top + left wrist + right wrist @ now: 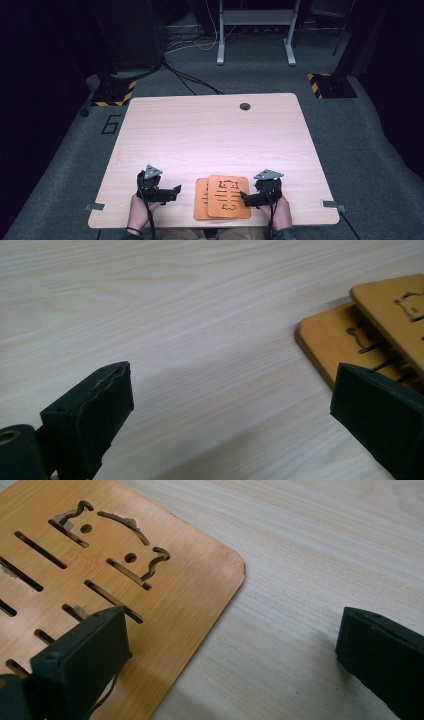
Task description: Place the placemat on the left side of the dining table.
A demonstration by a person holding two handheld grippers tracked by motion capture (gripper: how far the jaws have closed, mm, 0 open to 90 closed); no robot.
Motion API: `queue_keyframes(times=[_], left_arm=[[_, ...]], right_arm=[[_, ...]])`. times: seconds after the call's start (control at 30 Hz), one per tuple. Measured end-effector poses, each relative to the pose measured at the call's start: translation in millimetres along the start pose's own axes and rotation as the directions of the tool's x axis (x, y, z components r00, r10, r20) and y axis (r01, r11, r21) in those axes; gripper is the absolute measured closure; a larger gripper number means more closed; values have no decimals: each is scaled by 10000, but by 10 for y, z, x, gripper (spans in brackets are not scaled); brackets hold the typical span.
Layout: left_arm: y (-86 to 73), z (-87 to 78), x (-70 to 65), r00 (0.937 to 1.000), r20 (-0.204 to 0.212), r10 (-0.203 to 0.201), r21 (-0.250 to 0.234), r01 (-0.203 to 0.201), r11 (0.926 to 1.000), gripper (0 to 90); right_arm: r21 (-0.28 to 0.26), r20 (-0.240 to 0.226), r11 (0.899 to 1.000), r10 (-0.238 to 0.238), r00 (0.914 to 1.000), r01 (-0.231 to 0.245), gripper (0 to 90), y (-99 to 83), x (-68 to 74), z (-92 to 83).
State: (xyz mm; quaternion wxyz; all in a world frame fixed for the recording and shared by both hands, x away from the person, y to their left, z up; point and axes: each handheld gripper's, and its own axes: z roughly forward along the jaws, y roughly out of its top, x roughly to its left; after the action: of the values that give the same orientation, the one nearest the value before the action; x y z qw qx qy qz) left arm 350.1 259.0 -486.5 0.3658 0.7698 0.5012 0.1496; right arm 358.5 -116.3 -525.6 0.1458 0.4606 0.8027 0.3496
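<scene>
Two thin wooden boards with cut-out slots lie stacked near the table's front edge. The top board (228, 196) (390, 300) (165, 590) is shifted right over the lower board (201, 199) (325, 340). My left gripper (176, 191) (232, 385) stands open just left of the boards, jaws pointing toward them, with bare tabletop between them. My right gripper (243, 197) (230, 625) is open at the top board's right edge. One of its jaws is over the board and the other over the table.
The light wooden table (210, 135) has a round cable hole (244, 106) at the back. Metal clips (94, 206) (332, 204) sit at the front corners. Stands with yellow-black bases (114, 92) (331, 85) and cables lie on the floor beyond.
</scene>
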Motion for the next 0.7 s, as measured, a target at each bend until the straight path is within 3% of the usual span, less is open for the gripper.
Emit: queue_keyframes(times=[0.1, 0.7], left_arm=[[22, 35, -55, 9996, 271, 2, -23, -2, 10000, 34], [92, 185, -332, 9941, 983, 464, 192, -485, 9986, 37]], right_arm=[[6, 22, 10000, -4, 10000, 4, 0, 0, 0, -1], [-17, 47, 10000, 23, 10000, -23, 0, -1, 0, 1]])
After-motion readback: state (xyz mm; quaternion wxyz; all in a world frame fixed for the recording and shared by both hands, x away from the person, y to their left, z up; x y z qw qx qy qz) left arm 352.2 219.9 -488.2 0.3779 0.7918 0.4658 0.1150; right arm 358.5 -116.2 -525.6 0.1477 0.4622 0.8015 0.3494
